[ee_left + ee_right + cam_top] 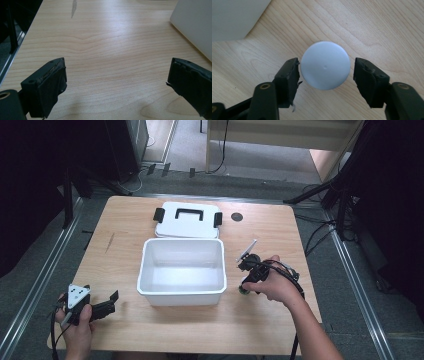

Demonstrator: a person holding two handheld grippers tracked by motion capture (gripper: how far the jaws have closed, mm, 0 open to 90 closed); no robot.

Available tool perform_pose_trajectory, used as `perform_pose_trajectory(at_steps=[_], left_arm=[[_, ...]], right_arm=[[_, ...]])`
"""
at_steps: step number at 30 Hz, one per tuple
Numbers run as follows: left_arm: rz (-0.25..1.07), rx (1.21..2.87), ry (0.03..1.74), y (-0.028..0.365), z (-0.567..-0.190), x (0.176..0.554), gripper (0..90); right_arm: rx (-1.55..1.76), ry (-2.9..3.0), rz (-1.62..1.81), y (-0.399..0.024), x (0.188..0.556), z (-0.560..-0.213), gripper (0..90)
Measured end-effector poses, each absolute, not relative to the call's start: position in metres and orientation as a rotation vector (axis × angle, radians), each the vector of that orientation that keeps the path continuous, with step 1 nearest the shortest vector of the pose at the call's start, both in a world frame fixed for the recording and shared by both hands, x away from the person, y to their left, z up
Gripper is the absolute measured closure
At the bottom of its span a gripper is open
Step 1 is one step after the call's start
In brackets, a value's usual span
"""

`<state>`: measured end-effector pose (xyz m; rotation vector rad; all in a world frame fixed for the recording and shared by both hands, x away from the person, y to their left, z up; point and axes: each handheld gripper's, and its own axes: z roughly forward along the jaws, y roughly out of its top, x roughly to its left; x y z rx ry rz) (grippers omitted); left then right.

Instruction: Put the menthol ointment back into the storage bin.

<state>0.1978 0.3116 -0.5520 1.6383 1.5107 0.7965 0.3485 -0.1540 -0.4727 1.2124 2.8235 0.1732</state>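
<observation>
Near the desk's [260, 325] right edge, right gripper [325, 68] held open around a white round cap [325, 65], pads not touching, left gripper [117, 82] spread wide at the front-left corner, holding nothing.

Open white bin [181, 270], lid [187, 220] behind

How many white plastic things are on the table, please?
3. The open white box stands mid-table, its lid lies flat just behind it, and a round white cap sits between the right gripper jaws, right of the box. Others may be hidden.
</observation>
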Motion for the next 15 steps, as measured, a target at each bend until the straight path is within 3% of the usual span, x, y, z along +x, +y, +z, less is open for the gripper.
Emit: perform_pose_trajectory(at_steps=[4,15], left_arm=[[0.797,1.638,1.512,0.312,-0.552,0.198,3.0],[0.802,1.642,1.510,0.311,-0.552,0.198,3.0]], right_arm=[[1.224,2.836,0.178,-0.152,0.351,-0.472,51.1],[1.192,2.867,0.177,-0.150,0.351,-0.463,51.6]])
